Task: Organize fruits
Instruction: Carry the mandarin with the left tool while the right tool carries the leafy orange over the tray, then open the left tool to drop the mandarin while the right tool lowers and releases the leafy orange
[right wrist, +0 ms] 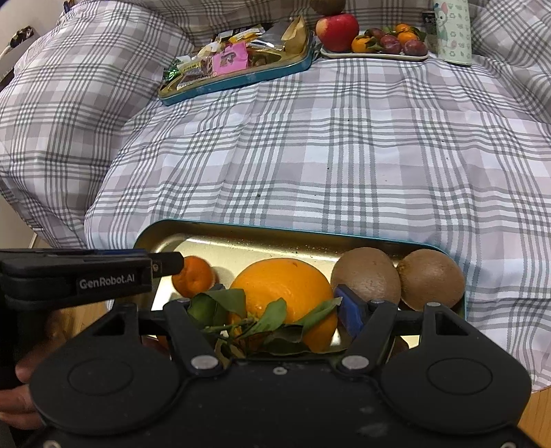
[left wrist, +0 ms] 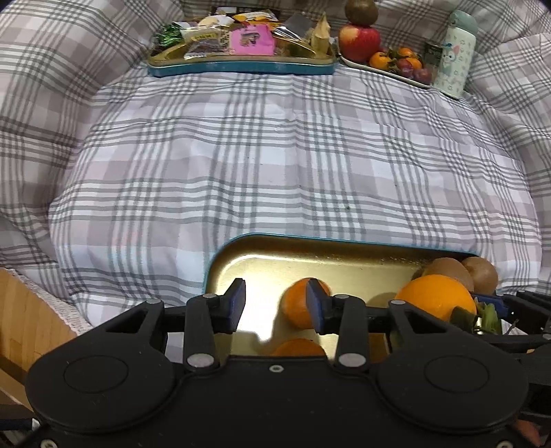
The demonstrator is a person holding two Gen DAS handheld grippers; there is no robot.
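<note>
A gold tray with a teal rim (left wrist: 261,255) (right wrist: 241,246) lies at the near edge of the plaid cloth. It holds a big orange (left wrist: 435,296) (right wrist: 286,286), two kiwis (right wrist: 366,274) (right wrist: 430,279) and a small mandarin (left wrist: 298,306) (right wrist: 193,275). My left gripper (left wrist: 275,305) is open over the tray, its right finger beside the mandarin. My right gripper (right wrist: 279,310) is open around a leafy fruit lying low in front of the big orange. A second mandarin (left wrist: 299,346) peeks out under the left gripper.
At the far side stand a teal tin of snacks (left wrist: 241,65) (right wrist: 237,82), a white plate (left wrist: 382,70) (right wrist: 375,55) with an apple, mandarins and plums, and a pale bottle (left wrist: 454,51) (right wrist: 453,31). A wooden edge (left wrist: 27,320) shows at left.
</note>
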